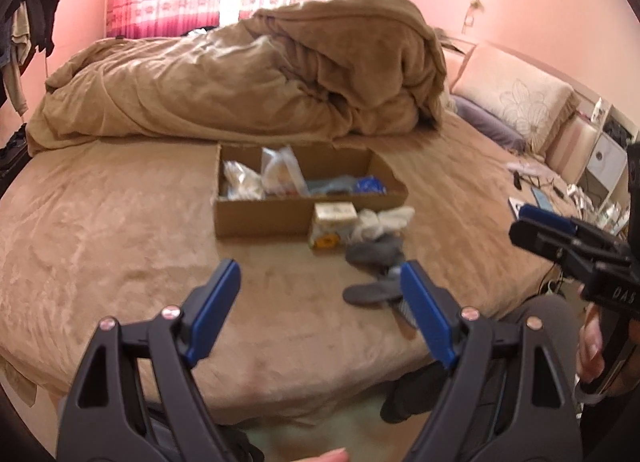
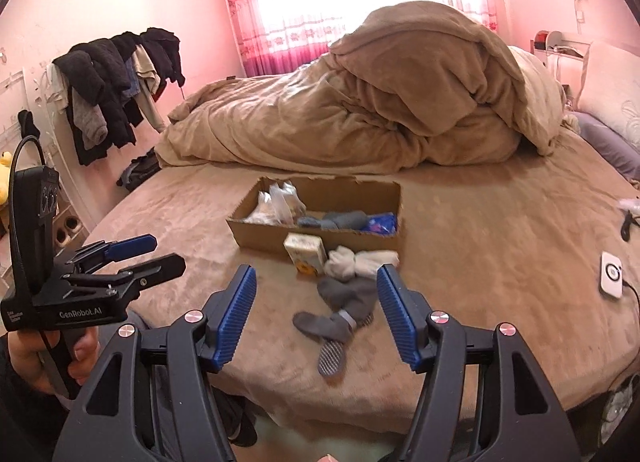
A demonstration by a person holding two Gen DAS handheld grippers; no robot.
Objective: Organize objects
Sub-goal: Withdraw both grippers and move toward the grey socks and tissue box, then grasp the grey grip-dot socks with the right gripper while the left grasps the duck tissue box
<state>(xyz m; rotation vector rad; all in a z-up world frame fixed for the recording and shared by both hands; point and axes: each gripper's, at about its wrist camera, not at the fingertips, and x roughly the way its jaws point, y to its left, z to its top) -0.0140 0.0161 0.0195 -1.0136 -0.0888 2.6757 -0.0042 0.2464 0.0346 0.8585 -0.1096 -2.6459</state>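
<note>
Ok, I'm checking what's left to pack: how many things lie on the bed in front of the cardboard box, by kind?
Small cream carton: 1
White sock bundle: 1
Grey sock heap: 1 (too tangled to count singly)
Total: 3

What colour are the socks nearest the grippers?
Dark grey socks, one with a striped sole; clearest in the right wrist view.

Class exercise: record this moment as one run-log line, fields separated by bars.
left gripper: open, empty | right gripper: open, empty | grey socks, white socks, small box: on bed beside cardboard box
</note>
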